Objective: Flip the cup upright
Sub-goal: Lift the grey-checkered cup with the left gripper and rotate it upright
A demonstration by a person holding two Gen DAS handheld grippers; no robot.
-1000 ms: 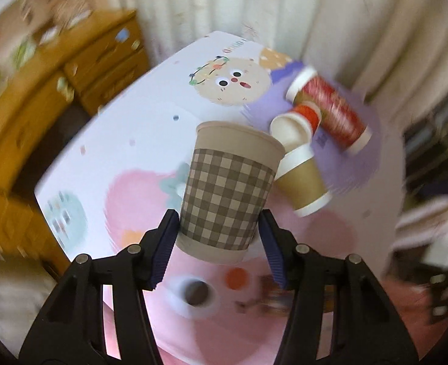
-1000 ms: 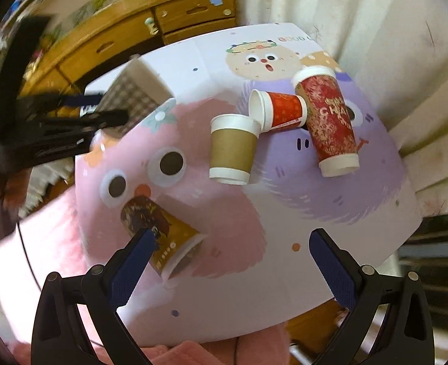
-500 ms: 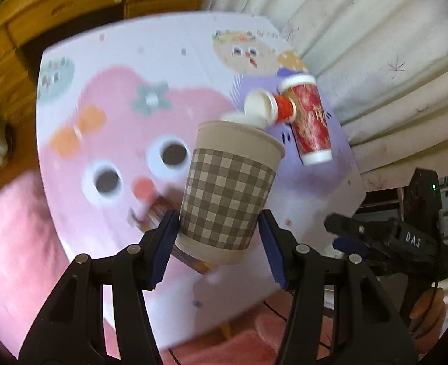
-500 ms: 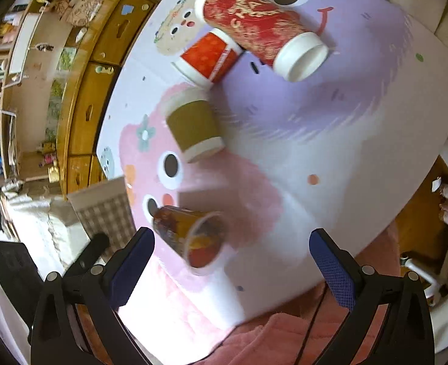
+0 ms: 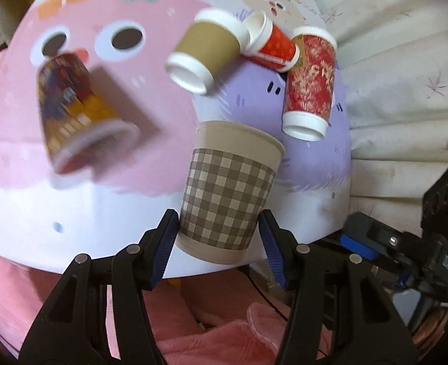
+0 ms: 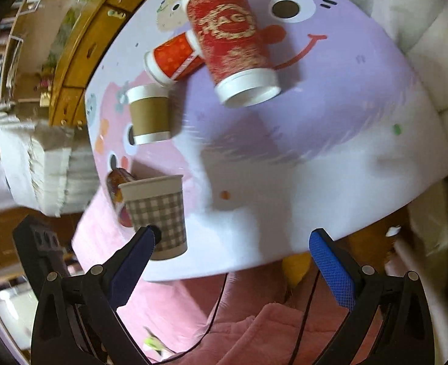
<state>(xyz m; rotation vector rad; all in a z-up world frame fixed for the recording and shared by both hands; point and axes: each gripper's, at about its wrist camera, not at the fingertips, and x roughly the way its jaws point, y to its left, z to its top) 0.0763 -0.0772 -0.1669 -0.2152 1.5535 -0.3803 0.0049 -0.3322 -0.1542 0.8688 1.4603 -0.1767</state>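
The checked cup (image 5: 227, 193) is being held by the left gripper (image 5: 219, 243), its jaws pinching the lower part of the cup's wall from both sides. The cup is being kept mouth-up in the right wrist view (image 6: 157, 213), where its pale rim is uppermost and its base is lowest. It is being carried near the front edge of the table (image 5: 81, 213); whether its base is touching the tabletop cannot be told.

The right gripper (image 6: 233, 261) is being held with its jaws spread wide and nothing between them, just beside the checked cup, at the table's near edge (image 6: 330, 200).

Four more cups are being left lying on their sides on the cartoon-printed tabletop. A dark printed cup (image 5: 75, 112) is being shown blurred to the left, with its mouth turned toward the camera. A brown-sleeved cup (image 5: 205, 48) is lying further back, and a small red cup (image 5: 272, 44) is resting just beside it, touching a tall red cup (image 5: 310, 82) at its far end. In the right wrist view the same tall red cup (image 6: 233, 48) is being seen overlapping the small red one (image 6: 175, 57).

A pink fabric (image 5: 224, 337) is being shown below the table edge, and pale curtains (image 5: 400, 76) are hanging behind the table.
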